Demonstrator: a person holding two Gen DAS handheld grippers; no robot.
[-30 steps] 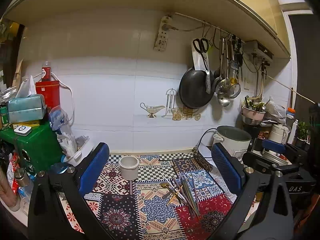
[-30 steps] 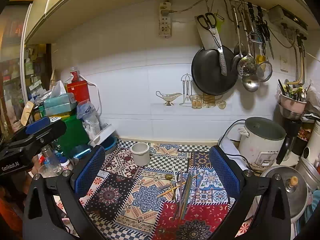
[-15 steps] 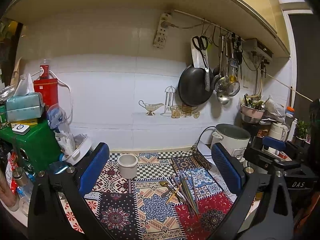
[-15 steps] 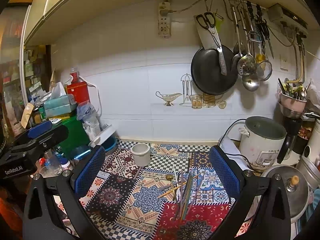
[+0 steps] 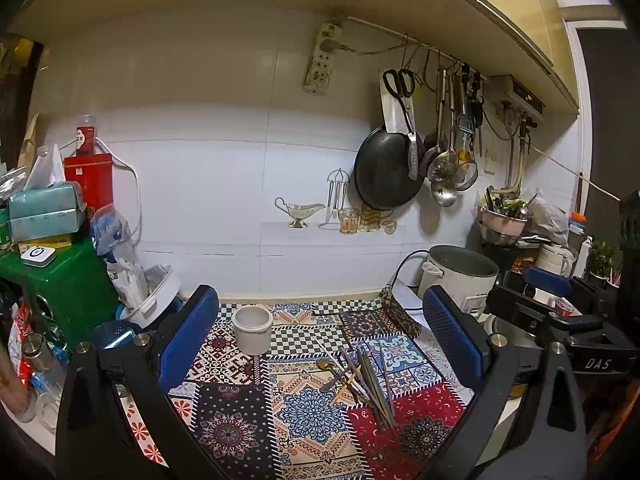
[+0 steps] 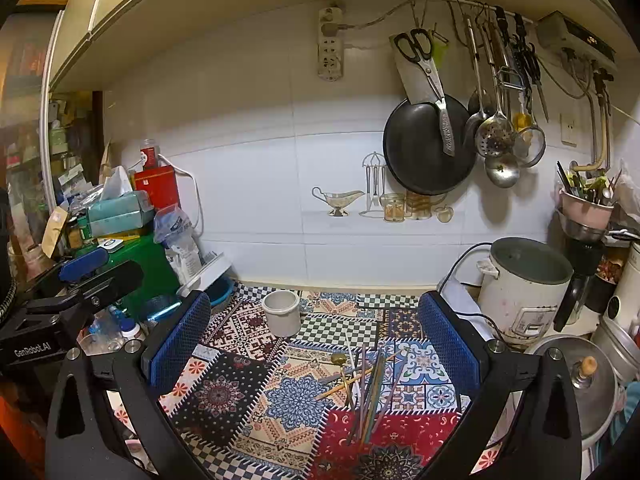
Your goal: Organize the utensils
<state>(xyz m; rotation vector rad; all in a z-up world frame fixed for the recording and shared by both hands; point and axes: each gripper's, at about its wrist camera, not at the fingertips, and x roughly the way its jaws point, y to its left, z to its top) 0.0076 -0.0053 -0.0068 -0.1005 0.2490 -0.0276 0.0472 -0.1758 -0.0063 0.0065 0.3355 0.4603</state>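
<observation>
The utensils (image 5: 360, 376) lie in a loose, crossed heap on the patterned cloth (image 5: 240, 432): thin chopsticks, mostly, with a gold spoon (image 6: 340, 360) at the heap's near-left edge, though the tangle is too fine to count pieces. The white cup (image 5: 252, 329) stands upright on the same cloth, behind the heap and to its left, apart from it, and looks like the likely holder for them.

Both tools hang above the cloth, short of the heap. The left gripper (image 5: 320, 336) has its blue pads spread wide with nothing between them; the right gripper (image 6: 316, 340) is likewise spread and empty, and the heap sits between its pads and toward the right one.

Nothing has been gathered yet, so the risks lie in the first pick. The sticks overlap, so closing on one may drag or flick its neighbours across the cloth, or lift two at once and drop one on the way. Thin rods lying flat on soft fabric are hard to get under; the pads may pinch the cloth instead. The cup is light-looking and free-standing, so a long stick pushed in at a slant could tip it.
</observation>
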